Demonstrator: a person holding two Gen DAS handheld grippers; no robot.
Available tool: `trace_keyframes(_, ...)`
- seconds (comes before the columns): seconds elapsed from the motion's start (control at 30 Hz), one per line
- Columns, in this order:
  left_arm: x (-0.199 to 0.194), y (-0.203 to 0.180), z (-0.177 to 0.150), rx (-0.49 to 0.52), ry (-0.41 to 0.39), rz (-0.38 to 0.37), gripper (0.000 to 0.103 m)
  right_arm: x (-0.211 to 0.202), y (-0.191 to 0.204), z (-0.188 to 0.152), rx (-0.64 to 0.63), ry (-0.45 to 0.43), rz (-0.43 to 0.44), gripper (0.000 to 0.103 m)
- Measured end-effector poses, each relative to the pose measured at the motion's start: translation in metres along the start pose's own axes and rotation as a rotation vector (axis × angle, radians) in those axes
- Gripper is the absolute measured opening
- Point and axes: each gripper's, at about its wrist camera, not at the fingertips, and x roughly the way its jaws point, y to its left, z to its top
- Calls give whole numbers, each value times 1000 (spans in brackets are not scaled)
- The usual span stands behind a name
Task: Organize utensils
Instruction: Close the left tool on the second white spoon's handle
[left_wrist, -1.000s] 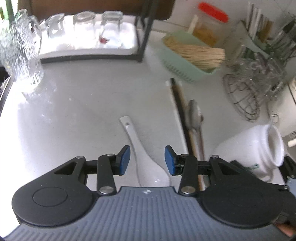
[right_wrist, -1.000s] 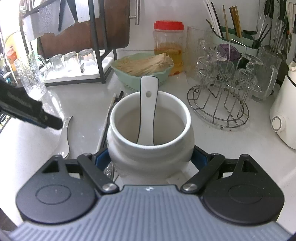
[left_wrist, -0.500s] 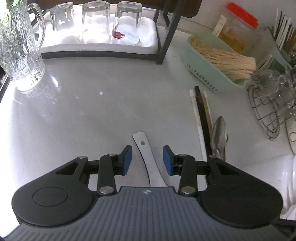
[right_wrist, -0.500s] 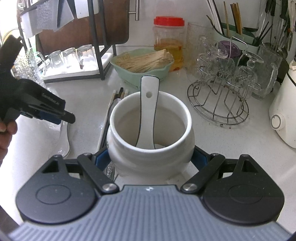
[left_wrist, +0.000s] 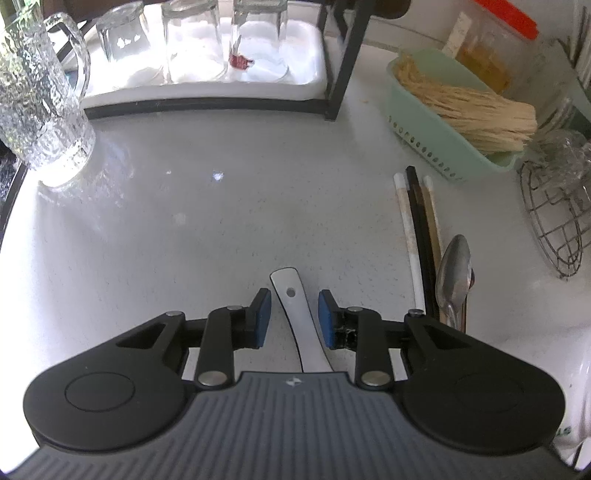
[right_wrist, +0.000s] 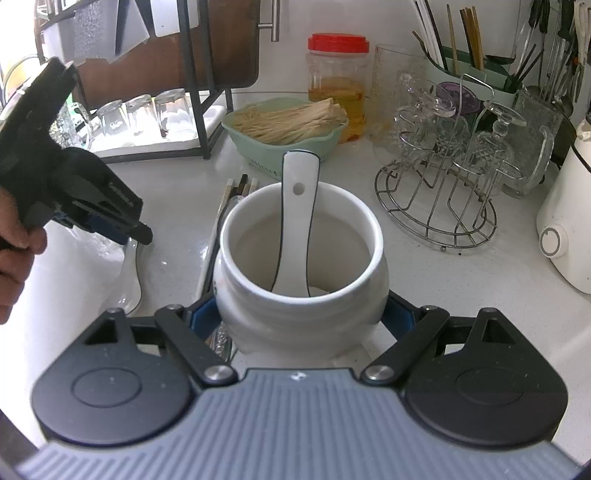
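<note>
One ceramic spoon (right_wrist: 295, 221) sat potted, right tongs (right_wrist: 299, 317) clamping the crock (right_wrist: 301, 295), while left tongs (left_wrist: 293, 314), jaws just narrowing but not touching, straddled the bench's second spoon (left_wrist: 301, 321).

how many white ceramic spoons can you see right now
2. One white ceramic spoon stands in the white jar; the other lies on the counter between the left gripper's jaws. Others may be hidden.

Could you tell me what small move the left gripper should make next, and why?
Probably finish closing on the white spoon's handle. The left gripper straddles that handle, its jaws have just been closing, yet a gap still shows at each pad. The right gripper holds the white jar, where one spoon already stands, so this one likely goes there too.
</note>
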Motion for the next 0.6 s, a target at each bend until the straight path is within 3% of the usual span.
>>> trace_keyframes(0.17, 4, 0, 13, -13, 53, 20, 25, 0, 0, -1, 3, -1, 0, 91)
trace_keyframes(0.6, 7, -6, 19, 42, 69, -26, 18, 0, -1, 1, -11, 14, 10, 91)
